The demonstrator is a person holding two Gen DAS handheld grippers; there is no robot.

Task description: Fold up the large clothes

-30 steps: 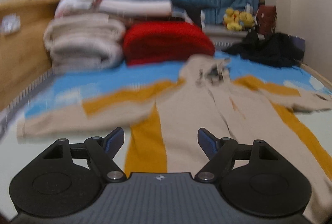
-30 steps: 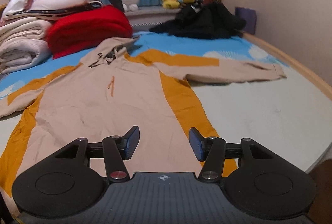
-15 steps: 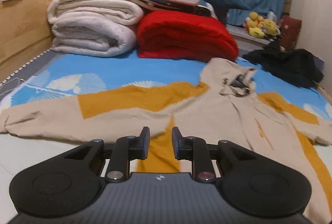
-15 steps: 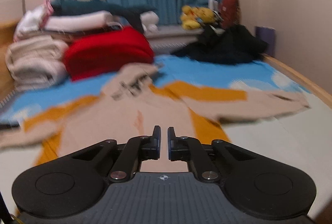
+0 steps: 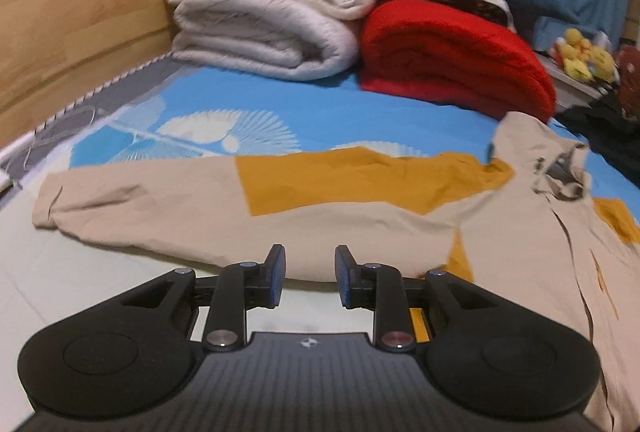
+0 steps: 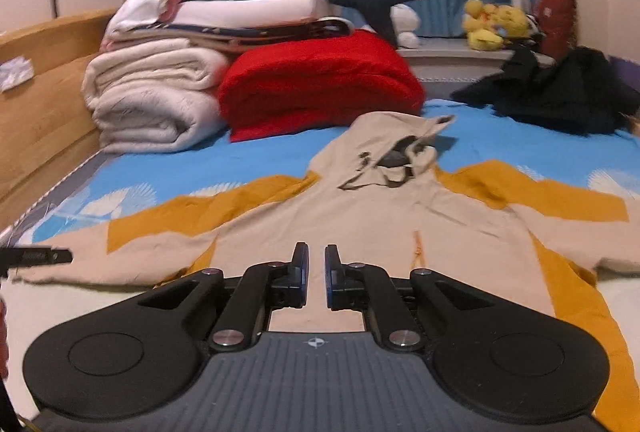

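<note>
left gripper (image 5: 307,274) opening, empty, near hoodie (image 5: 360,200) sleeve edge; right gripper (image 6: 316,274) nearly together, empty

Right hand-held gripper (image 6: 316,264) nearly closed, empty, over spread beige-and-mustard hoodie (image 6: 372,216), blue bedsheet (image 6: 240,160)

Left gripper (image 5: 307,274): seen from its own wrist camera, pitched downward; black linkage arms and two round housings fill the lower frame.
Left jaws: opening, a moderate gap between the blue-faced pads; nothing between them.
Right gripper (image 6: 316,274): pitched downward less steeply, housings level across the frame.
Right jaws: pads parallel, drawn almost together with only a narrow slit left; nothing gripped.
Left gripper in right wrist view: a dark part at the left edge, its state unreadable there.
</note>
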